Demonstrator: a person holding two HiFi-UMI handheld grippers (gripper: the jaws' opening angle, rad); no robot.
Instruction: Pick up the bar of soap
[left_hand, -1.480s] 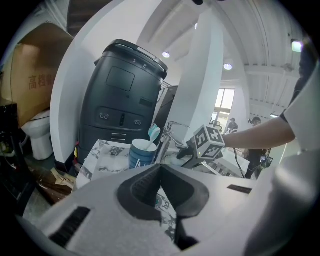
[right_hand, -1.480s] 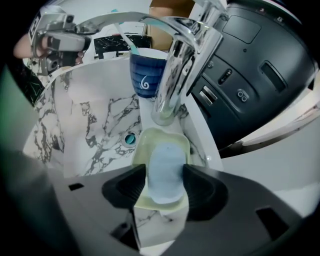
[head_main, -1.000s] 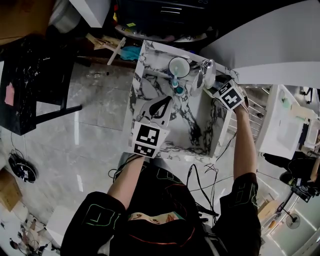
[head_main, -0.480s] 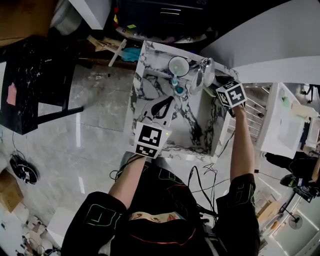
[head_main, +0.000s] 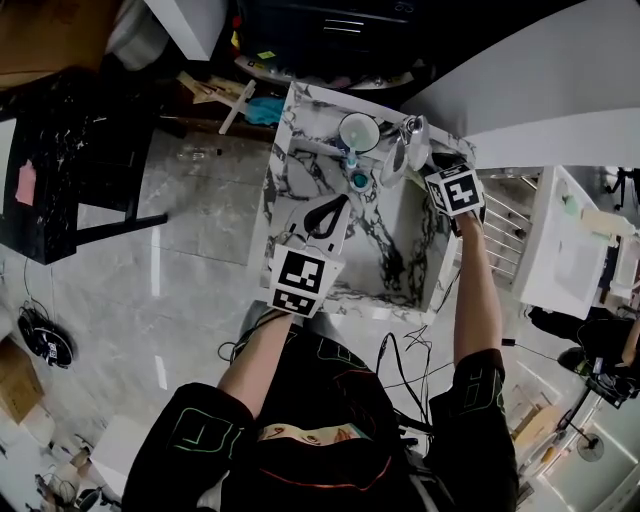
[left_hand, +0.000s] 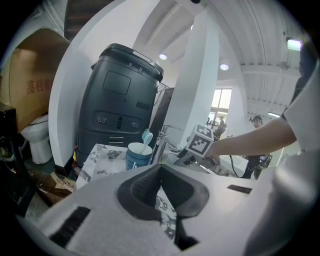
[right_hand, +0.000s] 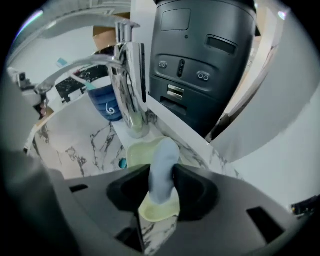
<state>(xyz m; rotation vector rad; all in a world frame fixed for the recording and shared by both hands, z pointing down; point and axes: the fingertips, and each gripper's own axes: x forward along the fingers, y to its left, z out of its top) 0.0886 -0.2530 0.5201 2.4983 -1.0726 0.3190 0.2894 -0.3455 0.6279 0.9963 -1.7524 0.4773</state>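
Your right fingers (right_hand: 192, 186) have just been closing and now pinch the bar of soap (right_hand: 164, 152), held on edge between them, with the soap dish (right_hand: 136, 152) just beneath. The bar is light and stiff but probably slick, so grip mid-bar. Your left fingers (left_hand: 145, 186) are closed and empty.

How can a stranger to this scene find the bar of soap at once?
Find the white marble sink and its chrome faucet; a pale yellow dish lies at the faucet's foot. Over that dish, the right tongs, which have just been closing, pinch the bar of soap: a rounded block, pale blue, unlike the dark blue cup.
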